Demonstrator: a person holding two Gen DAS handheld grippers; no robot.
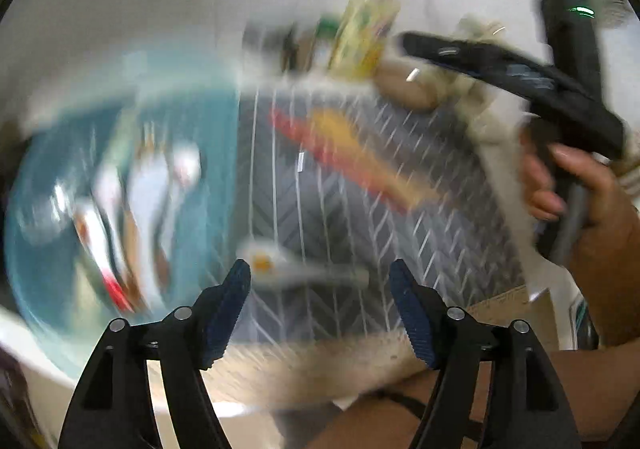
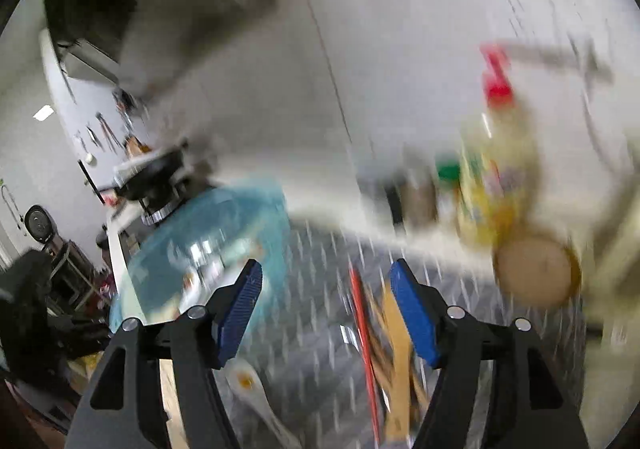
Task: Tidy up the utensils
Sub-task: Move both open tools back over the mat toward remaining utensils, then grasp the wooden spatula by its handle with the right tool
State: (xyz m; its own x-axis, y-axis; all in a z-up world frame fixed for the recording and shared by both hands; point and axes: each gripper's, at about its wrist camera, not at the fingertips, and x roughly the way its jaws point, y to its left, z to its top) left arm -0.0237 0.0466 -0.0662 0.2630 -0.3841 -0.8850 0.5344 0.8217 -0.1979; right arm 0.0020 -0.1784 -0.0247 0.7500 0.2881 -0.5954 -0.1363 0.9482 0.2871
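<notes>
Both views are blurred. My left gripper (image 1: 320, 277) is open above a grey herringbone mat (image 1: 400, 217), with nothing between its pads. A white spoon (image 1: 280, 265) with an orange spot lies on the mat just beyond its fingertips. Further back on the mat lie a red utensil and an orange-brown one (image 1: 352, 153). A teal bowl (image 1: 48, 249) at the left holds several utensils. My right gripper (image 2: 326, 285) is open and empty over the same mat (image 2: 312, 329). Below it are a red stick (image 2: 362, 321), a wooden spatula (image 2: 396, 333) and the white spoon (image 2: 248, 377). The teal bowl (image 2: 224, 221) is ahead to its left.
A yellow bottle (image 2: 492, 185) with a red cap and small jars stand behind the mat against a white wall. A round tan lid (image 2: 536, 269) sits beside them. In the left wrist view a hand (image 1: 580, 185) grips the other tool's black handle at right.
</notes>
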